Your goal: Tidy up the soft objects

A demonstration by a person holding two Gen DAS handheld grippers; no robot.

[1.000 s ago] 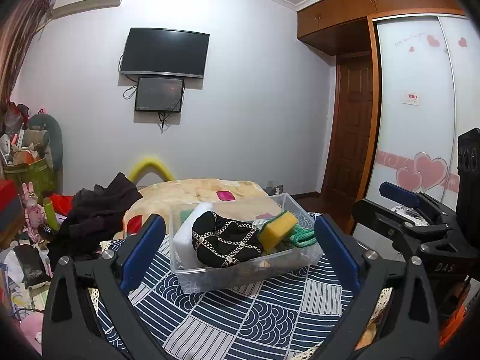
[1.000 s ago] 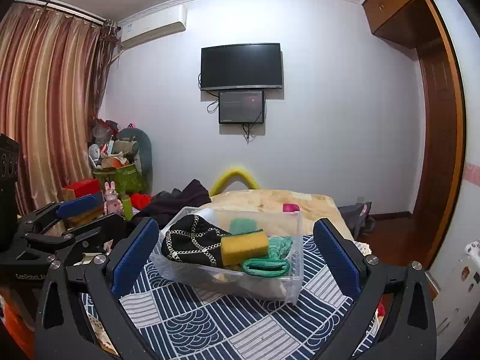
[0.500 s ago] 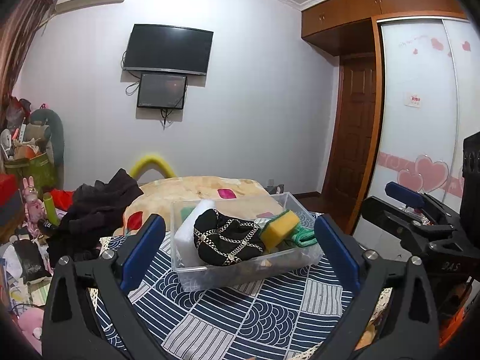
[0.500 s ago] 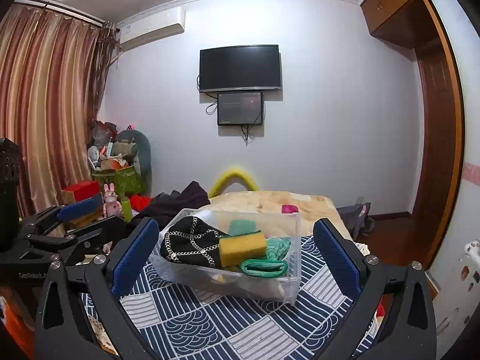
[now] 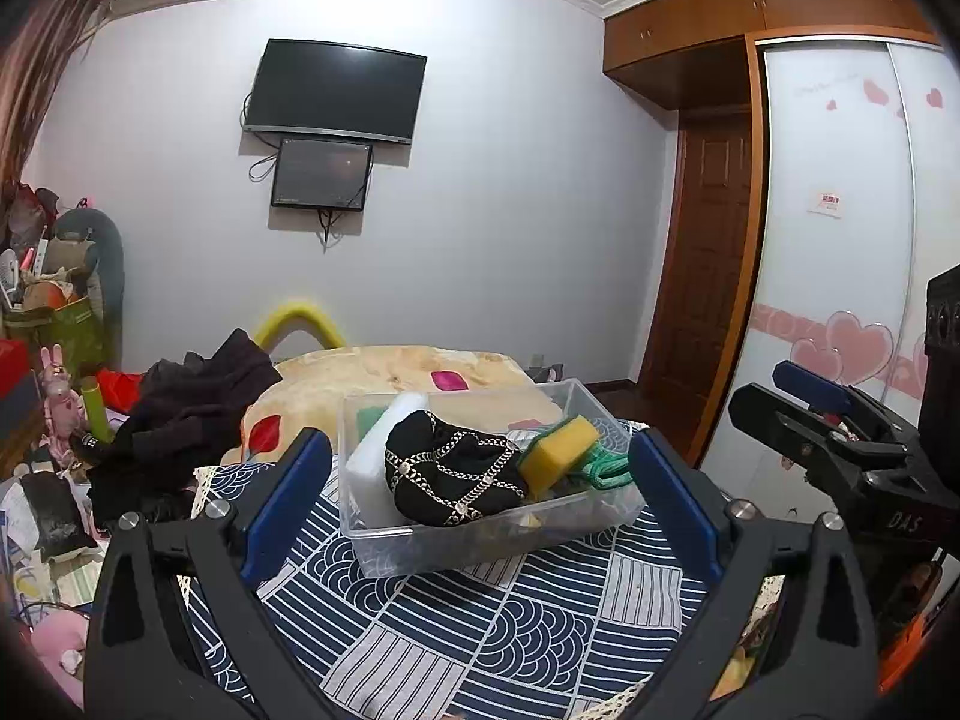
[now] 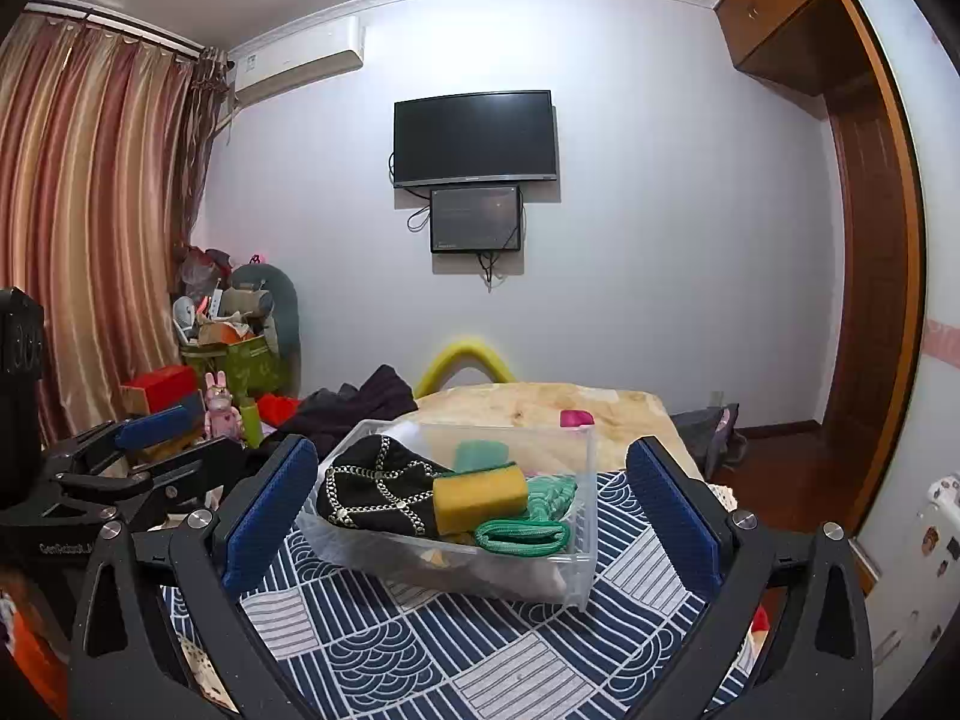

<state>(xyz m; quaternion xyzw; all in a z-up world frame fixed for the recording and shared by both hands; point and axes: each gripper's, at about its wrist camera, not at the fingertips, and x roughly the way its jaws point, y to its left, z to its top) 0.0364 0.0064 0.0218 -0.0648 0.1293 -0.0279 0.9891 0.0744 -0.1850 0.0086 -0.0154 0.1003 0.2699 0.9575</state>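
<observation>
Both the left gripper and right gripper hang spread wide, empty. The yellow sponge perches atop the heaped clear bin; a careless nudge could tip it out.

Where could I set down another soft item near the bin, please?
The patterned blue cloth lies bare between the clear bin and the open left gripper; the right wrist view shows the same strip before the open right gripper. The bin is crowded: black pouch, yellow sponge, green rope.
</observation>
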